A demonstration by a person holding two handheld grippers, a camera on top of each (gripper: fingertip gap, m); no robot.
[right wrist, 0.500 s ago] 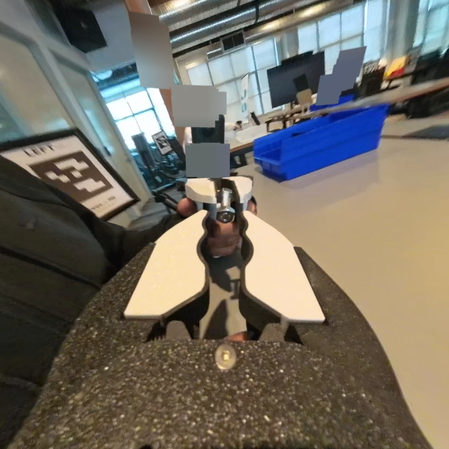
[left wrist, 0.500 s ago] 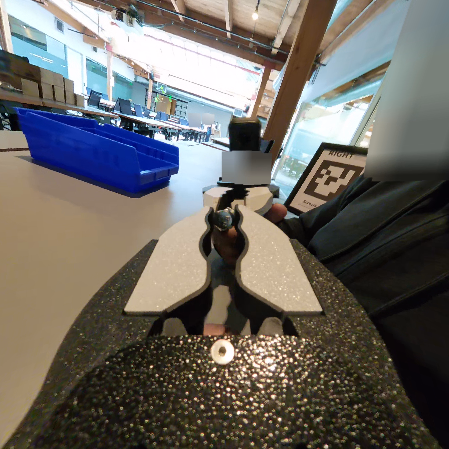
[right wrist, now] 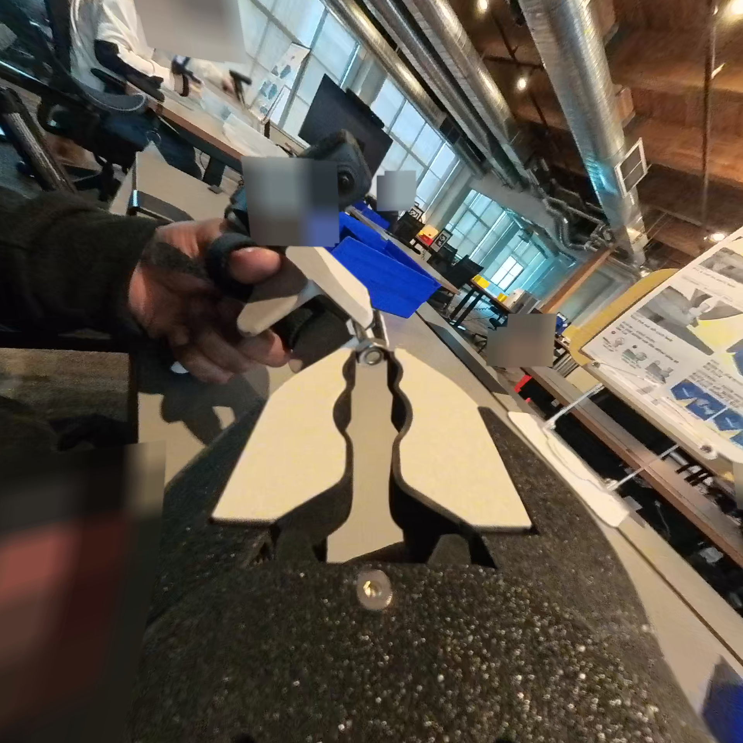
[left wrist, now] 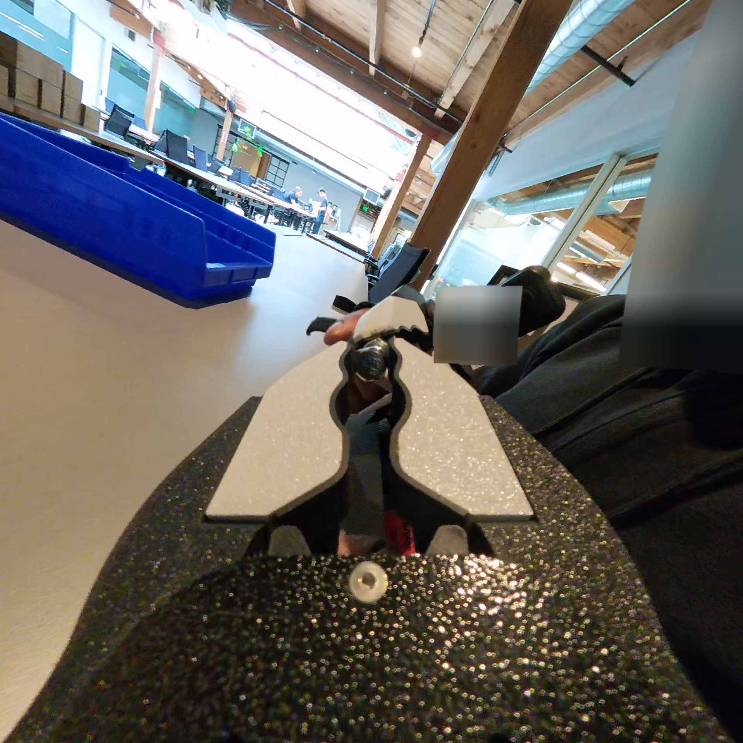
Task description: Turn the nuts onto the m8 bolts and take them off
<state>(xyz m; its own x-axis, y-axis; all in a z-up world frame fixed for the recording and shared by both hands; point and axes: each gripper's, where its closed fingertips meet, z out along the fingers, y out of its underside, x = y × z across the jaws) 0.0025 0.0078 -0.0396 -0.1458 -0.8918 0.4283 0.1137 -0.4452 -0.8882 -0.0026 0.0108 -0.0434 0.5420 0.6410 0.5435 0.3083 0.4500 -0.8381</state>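
Observation:
My left gripper [left wrist: 370,358] is shut on the head end of a silver m8 bolt [left wrist: 370,364], held in the air above the grey table [left wrist: 120,382]. My right gripper [right wrist: 372,354] faces it tip to tip and is shut on the nut [right wrist: 370,356] on that bolt. The bolt's shaft [right wrist: 363,333] runs from the nut into the left gripper's white fingers [right wrist: 341,289], held by a hand [right wrist: 201,301]. In the left wrist view the right gripper [left wrist: 378,325] shows tilted just beyond the bolt, partly hidden by a blurred patch.
A blue plastic bin [left wrist: 140,241] stands on the table at the left; it also shows behind the left gripper in the right wrist view [right wrist: 386,277]. A dark sleeve [left wrist: 603,402] fills the right side. An instruction board [right wrist: 683,341] stands at the table's right edge.
Both views have rolled and tilted. The right gripper has twisted about the bolt's axis and now stands slanted against the left one. Both stay shut on the bolt and nut.

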